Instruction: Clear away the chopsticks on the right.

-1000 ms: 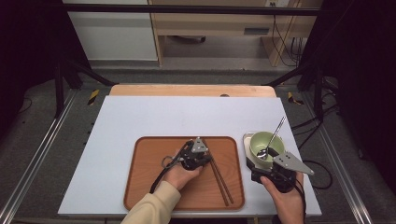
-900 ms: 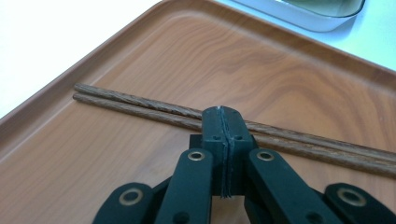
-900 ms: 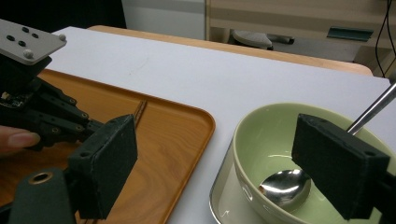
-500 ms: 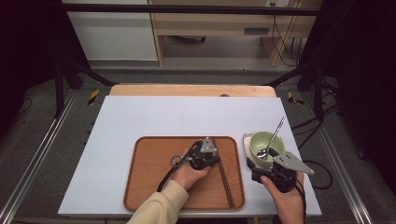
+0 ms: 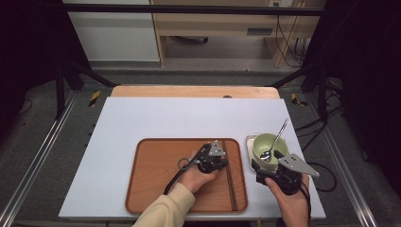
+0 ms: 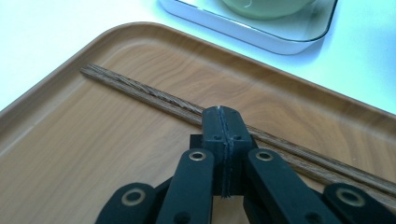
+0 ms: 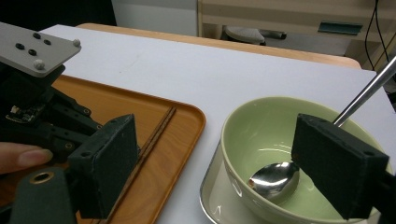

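Note:
A pair of dark wooden chopsticks (image 5: 230, 182) (image 6: 140, 91) lies along the right side of a brown wooden tray (image 5: 156, 179). My left gripper (image 5: 225, 162) (image 6: 222, 123) is shut, its tips right over the chopsticks with nothing seen between the pads. A pale green bowl (image 5: 269, 144) (image 7: 261, 126) holds a metal spoon (image 5: 276, 137) (image 7: 273, 179) and stands on a small clear dish (image 5: 249, 141) (image 6: 280, 39). My right gripper (image 5: 272, 166) (image 7: 223, 163) is open wide just in front of the bowl, one pad on each side of it.
The tray rests on a white sheet over a wooden table (image 5: 189, 91). The spoon's handle leans out over the bowl's far right rim. The left gripper's body (image 7: 42, 107) sits close to my right gripper's left jaw. Dark stands and cables surround the table.
My left gripper has slid to the right across the tray, to the chopsticks. The right gripper, bowl and spoon have stayed put.

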A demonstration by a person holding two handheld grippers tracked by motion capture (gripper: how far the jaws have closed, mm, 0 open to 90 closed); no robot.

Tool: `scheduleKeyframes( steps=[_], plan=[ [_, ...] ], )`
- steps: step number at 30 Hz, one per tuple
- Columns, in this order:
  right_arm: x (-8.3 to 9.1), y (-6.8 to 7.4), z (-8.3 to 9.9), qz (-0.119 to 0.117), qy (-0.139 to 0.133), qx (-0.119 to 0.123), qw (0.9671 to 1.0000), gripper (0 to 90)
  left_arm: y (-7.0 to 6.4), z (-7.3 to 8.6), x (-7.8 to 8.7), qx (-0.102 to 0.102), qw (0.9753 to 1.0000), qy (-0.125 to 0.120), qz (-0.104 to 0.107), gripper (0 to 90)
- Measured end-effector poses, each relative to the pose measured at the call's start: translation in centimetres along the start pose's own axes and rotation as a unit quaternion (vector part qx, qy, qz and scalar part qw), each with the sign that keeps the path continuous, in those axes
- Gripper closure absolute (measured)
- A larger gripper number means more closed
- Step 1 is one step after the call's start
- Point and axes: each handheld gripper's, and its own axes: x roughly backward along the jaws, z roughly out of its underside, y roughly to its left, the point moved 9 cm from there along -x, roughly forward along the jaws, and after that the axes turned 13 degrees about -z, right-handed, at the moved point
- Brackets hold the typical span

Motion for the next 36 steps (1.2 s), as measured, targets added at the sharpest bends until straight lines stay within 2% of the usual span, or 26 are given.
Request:
scheduleKeyframes(
  steps=[15, 18, 22, 25, 26, 27, 28, 29, 30, 33, 35, 36],
  plan=[
    [0.2, -0.2, 0.0, 0.002, -0.002, -0.004, 1.0000, 14.6, -0.4, -0.6, -0.1, 0.001, 1.0000, -0.004, 0.002, 89.9],
    [0.3, -0.2, -0.1, 0.001, -0.002, -0.002, 1.0000, 13.4, 0.0, -0.7, 0.7, -0.004, 0.9999, -0.010, 0.001, 89.9],
    [0.6, -0.4, 0.1, -0.002, 0.007, -0.002, 1.0000, 10.2, 0.7, -0.8, 2.2, 0.009, 0.9996, -0.026, -0.001, 89.7],
    [1.3, -1.2, -0.4, 0.006, 0.007, 0.001, 1.0000, 11.0, 1.5, -0.4, 3.8, 0.012, 0.9991, -0.040, -0.007, 89.2],
    [1.9, -2.1, -1.0, 0.012, 0.007, 0.002, 0.9999, 11.7, 1.7, -0.3, 4.4, 0.013, 0.9989, -0.045, -0.009, 88.3],
    [1.9, -2.1, -1.0, 0.012, 0.007, 0.002, 0.9999, 11.7, 2.1, -0.1, 5.0, 0.011, 0.9987, -0.048, -0.014, 88.3],
    [2.2, -2.7, -1.2, 0.018, 0.009, 0.004, 0.9998, 12.5, 2.4, 0.2, 5.6, 0.010, 0.9985, -0.052, -0.018, 87.7],
    [2.7, -3.9, -1.4, 0.027, 0.022, 0.002, 0.9994, 12.9, 2.7, 0.4, 6.2, 0.013, 0.9982, -0.056, -0.021, 85.5],
    [2.9, -4.5, -1.5, 0.030, 0.029, 0.002, 0.9991, 13.3, 3.5, 0.9, 7.4, 0.019, 0.9973, -0.065, -0.027, 84.1],
    [3.0, -5.6, -1.5, 0.034, 0.040, 0.003, 0.9986, 14.8, 4.4, 1.5, 8.4, 0.023, 0.9966, -0.070, -0.038, 80.7],
    [2.9, -6.9, -1.5, 0.031, 0.054, -0.004, 0.9980, 17.2, 5.7, 2.4, 9.9, 0.025, 0.9950, -0.076, -0.060, 74.4],
    [2.8, -7.3, -1.5, 0.030, 0.058, -0.008, 0.9978, 17.8, 5.7, 2.4, 9.9, 0.025, 0.9950, -0.076, -0.060, 71.5]
  ],
)
